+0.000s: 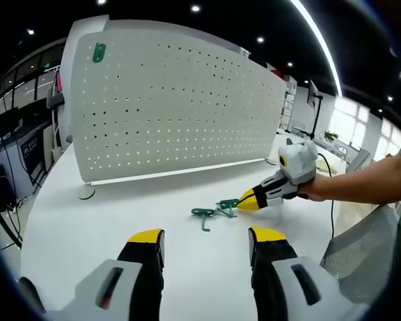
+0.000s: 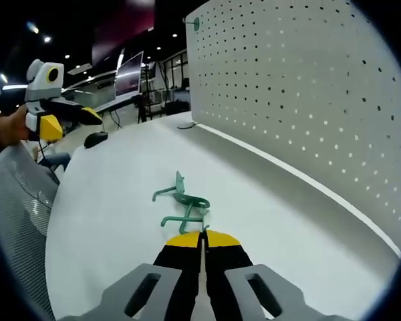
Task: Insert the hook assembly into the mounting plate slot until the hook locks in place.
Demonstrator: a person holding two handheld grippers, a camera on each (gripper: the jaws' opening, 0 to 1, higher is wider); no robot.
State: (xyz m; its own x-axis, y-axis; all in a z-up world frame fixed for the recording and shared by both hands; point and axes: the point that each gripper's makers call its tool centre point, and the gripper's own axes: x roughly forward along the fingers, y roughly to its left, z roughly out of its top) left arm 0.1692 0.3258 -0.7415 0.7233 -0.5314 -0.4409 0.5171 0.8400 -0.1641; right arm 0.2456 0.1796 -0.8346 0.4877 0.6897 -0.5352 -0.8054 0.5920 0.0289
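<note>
Surface: white table (image 1: 107, 221), perforated white panel (image 1: 174, 100) standing upright at its back.
Hook (image 2: 182, 200): flat on table, well short of panel.
Right gripper (image 2: 202, 235): jaws together, clamped on hook's near end.
Left gripper (image 1: 206, 235): jaws apart, empty.
Progress: hook gripped, not yet lifted; insertion and locking remain.

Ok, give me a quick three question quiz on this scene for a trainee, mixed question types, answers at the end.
1. True or false: the right hand-held gripper has its jaws spread wide apart.
2. Multiple choice: the green hooks lie A) on the white table, B) hung on the pegboard, C) on the mesh chair.
3. Fill in: the left hand-held gripper is ____, with nothing between its jaws.

Key: 1 false, they are closed at the hooks' near end. 2 A. 3 open.
</note>
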